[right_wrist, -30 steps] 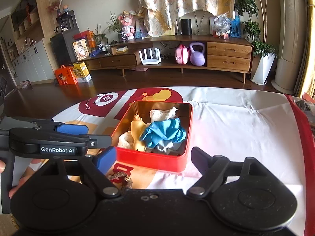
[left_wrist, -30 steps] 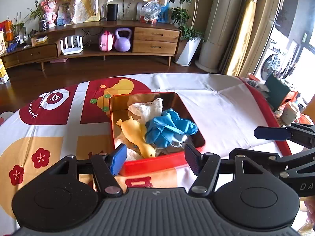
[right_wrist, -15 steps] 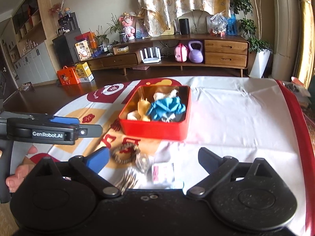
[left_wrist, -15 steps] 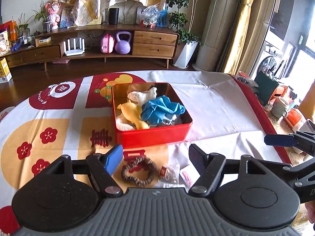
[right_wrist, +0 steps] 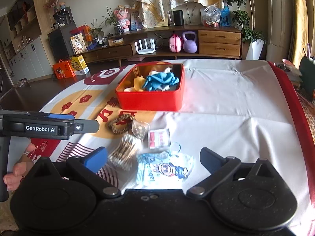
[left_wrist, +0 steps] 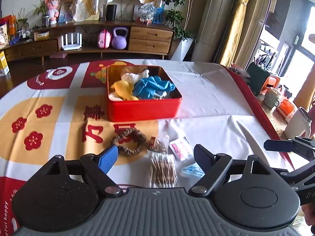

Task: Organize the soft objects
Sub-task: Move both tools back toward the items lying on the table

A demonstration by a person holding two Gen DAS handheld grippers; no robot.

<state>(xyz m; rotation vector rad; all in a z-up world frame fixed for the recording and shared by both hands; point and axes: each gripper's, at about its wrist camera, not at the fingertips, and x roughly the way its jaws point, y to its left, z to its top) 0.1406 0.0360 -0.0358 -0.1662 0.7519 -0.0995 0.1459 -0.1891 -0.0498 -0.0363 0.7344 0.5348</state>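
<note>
A red tin box [left_wrist: 143, 108] [right_wrist: 151, 100] sits mid-table with a blue cloth [left_wrist: 152, 87] [right_wrist: 160, 79], a yellow rubber chicken [left_wrist: 124, 90] and white fabric [left_wrist: 133, 76] inside. On the cloth in front of it lie a braided ring [left_wrist: 129, 140] [right_wrist: 120, 125], a cotton-swab pack [left_wrist: 162, 170] [right_wrist: 125, 152], a small red-and-white packet [left_wrist: 179, 145] [right_wrist: 159, 138] and a cartoon-printed wipes pack [right_wrist: 164, 170]. My left gripper [left_wrist: 155, 156] is open and empty above the swabs. My right gripper [right_wrist: 154, 158] is open and empty above the wipes pack.
The table has a white, red and yellow printed cloth [left_wrist: 212, 102]. A wooden sideboard [left_wrist: 98, 39] with a purple kettlebell [left_wrist: 119, 41] stands at the back. Mugs and clutter [left_wrist: 272, 98] sit beyond the right table edge.
Both grippers have pulled back from the red box toward the near table edge, bringing the small items in front of the box into view. Both stay open.
</note>
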